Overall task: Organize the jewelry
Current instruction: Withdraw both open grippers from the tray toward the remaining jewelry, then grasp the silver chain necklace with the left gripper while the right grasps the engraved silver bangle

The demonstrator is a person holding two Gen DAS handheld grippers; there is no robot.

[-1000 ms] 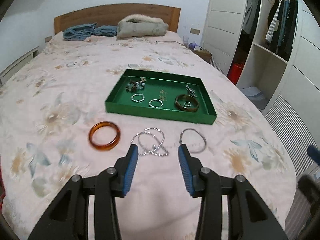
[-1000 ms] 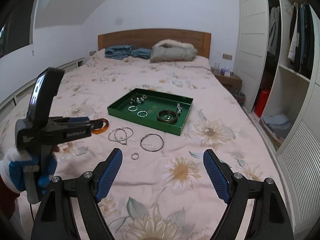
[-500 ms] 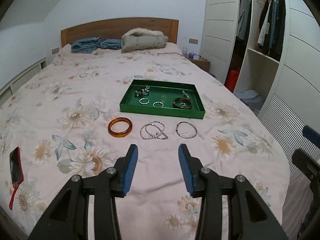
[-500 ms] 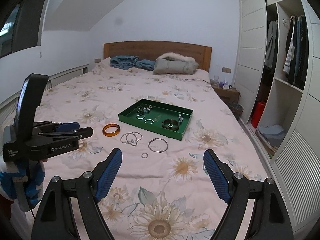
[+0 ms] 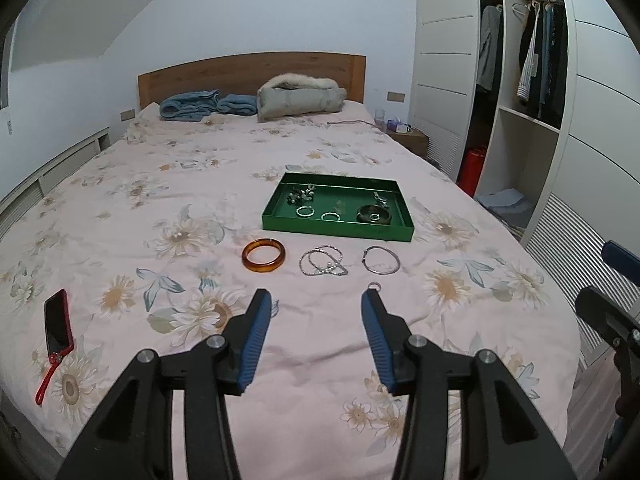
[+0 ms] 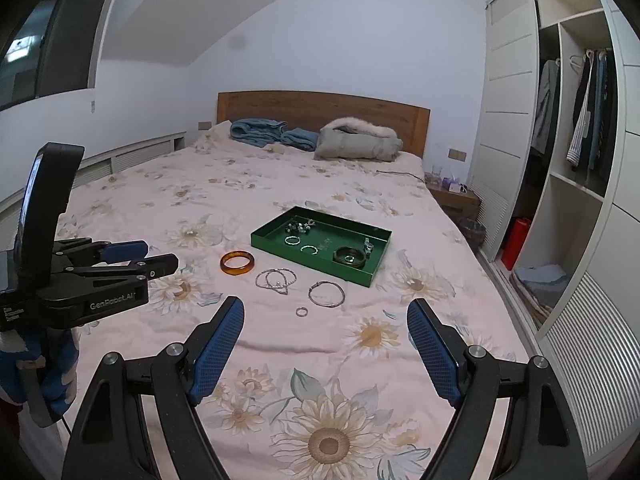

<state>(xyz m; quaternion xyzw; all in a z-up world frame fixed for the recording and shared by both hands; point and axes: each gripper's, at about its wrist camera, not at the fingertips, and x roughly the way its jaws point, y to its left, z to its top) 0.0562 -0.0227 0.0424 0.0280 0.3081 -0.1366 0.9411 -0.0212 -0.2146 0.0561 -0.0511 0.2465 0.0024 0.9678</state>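
A green tray lies mid-bed and holds several rings, beads and a dark bangle. In front of it on the bedspread lie an amber bangle, a silver chain bracelet, a thin silver bangle and a small ring. My left gripper is open and empty, well short of the jewelry; it also shows in the right wrist view. My right gripper is open and empty, near the bed's foot.
A red-cased phone lies on the bed at the left. Folded blue cloth and a grey jacket sit by the headboard. An open wardrobe and a nightstand stand to the right.
Both grippers have pulled back and risen away from the jewelry, so the tray and bracelets look smaller and farther. Both jaws stayed open. No jewelry has moved.
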